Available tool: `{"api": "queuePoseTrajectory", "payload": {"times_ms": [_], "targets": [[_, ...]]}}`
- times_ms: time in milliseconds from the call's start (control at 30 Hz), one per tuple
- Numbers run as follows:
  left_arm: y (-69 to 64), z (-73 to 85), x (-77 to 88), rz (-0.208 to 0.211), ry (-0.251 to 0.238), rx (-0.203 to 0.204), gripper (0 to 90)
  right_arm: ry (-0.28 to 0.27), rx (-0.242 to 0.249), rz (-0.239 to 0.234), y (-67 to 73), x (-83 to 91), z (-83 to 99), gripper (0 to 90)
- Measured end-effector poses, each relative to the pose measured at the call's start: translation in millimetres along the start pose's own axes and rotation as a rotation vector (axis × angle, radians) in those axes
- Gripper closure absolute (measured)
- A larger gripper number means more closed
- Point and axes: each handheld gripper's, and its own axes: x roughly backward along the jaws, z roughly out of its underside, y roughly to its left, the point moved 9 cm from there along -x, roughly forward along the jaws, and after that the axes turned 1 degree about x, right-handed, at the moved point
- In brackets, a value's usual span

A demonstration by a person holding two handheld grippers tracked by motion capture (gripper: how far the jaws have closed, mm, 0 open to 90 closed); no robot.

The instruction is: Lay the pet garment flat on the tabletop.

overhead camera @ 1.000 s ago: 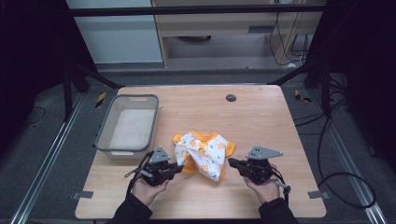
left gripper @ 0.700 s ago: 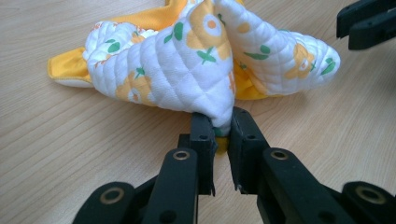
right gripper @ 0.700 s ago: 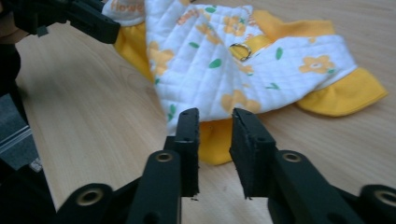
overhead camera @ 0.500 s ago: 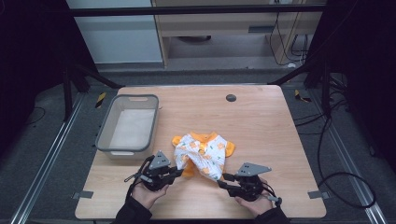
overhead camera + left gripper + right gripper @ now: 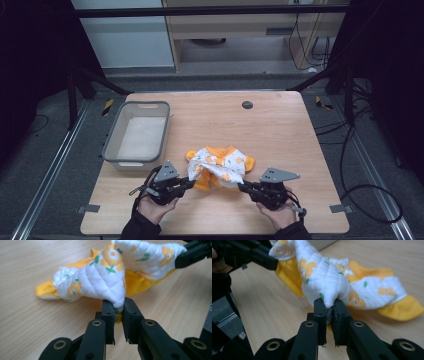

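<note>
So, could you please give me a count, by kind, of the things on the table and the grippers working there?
Garments: 1, a white and orange floral garment.
Tubs: 1, a grey tub.
Grippers: 2, the left gripper and the right gripper, each shut on the garment.
Total: 4.

No writing, label, brand or number can be read anywhere in these views. The quilted cloth [image 5: 218, 167] bears only a flower-and-leaf print, no letters.
</note>
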Motion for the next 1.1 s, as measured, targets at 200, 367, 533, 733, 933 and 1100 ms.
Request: {"api": "queuePoseTrajectory", "payload": {"times_ms": [200,367,533,733,933,1100], "targets": [[12.0,-9.8,-3.5,0.007,0.061,0.001,80.0,-0.019,-0.06,0.04,-25.5,3.7,-20.6,82.2],[34.3,-9.9,-27.4,-0.026,0.123,0.05,79.7,0.045,-0.165,0.101,-59.6,-24.8,-25.9,81.7],[55.6,-1.1,-54.5,-0.103,0.163,0.069,78.0,0.099,-0.196,0.198,-90.3,-59.1,-21.9,79.5],[65.0,9.0,-68.2,-0.167,0.177,0.071,64.5,0.138,-0.108,0.288,-98.0,-78.7,-10.9,68.3],[58.8,11.5,-44.9,-0.169,0.104,0.054,39.5,0.041,-0.065,0.274,-93.4,-42.3,-24.2,53.2],[47.7,22.6,-33.9,-0.155,0.083,0.04,36.5,0.006,-0.042,0.236,-84.5,-10.5,-17.5,48.3]]}}
